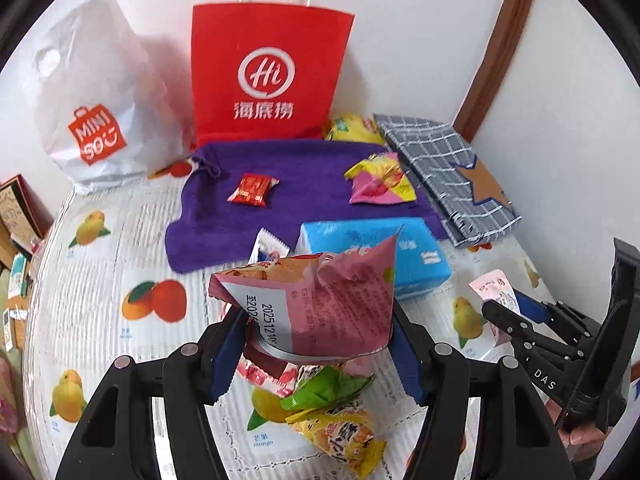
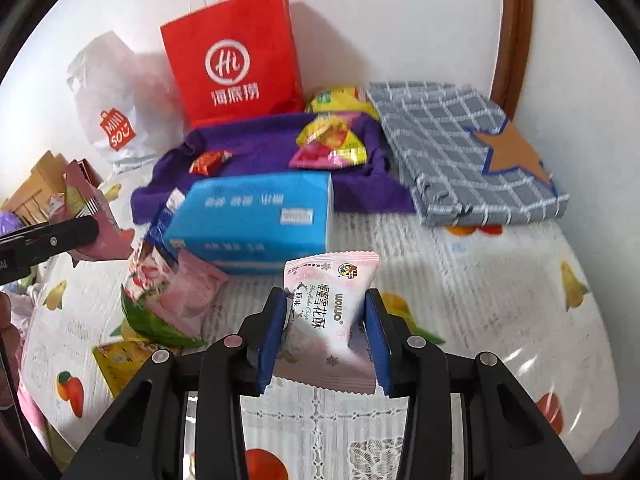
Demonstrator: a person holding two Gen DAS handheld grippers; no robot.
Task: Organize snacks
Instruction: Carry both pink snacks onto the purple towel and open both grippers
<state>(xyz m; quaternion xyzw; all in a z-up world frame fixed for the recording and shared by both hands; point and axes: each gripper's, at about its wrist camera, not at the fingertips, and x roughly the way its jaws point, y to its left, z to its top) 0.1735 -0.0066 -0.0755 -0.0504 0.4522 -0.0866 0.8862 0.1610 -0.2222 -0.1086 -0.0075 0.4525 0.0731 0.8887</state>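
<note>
Both grippers carry a snack above the table [image 2: 500, 280], which has a fruit-print cover. Left gripper [image 1: 316, 344] pinches a pink snack bag [image 1: 332, 304] by its sides, bag crumpled, clear of the cloth. Right gripper [image 2: 326, 332] has its blue pads pressed on a small white-pink pastry packet [image 2: 328, 304], also off the surface as far as I can tell.

More snacks lie near the front edge below the left gripper: a green-yellow packet [image 1: 332, 428] and a red-white one, partly hidden. A purple towel [image 1: 296, 184] toward the back edge holds a red candy [image 1: 252, 189] and a yellow-pink packet [image 1: 380, 180]. A blue tissue pack [image 2: 256, 220] sits mid-table, a grey checked pouch [image 2: 472, 152] by the back right corner. A red paper bag [image 1: 268, 76] and a white plastic bag [image 1: 100, 96] stand against the wall.

Step in hand looks like pick-up done, carry to a collecting spot. Likely next: bring both packets over the towel or a bag, lower them, then spread the jaws. Destination not certain from here.
</note>
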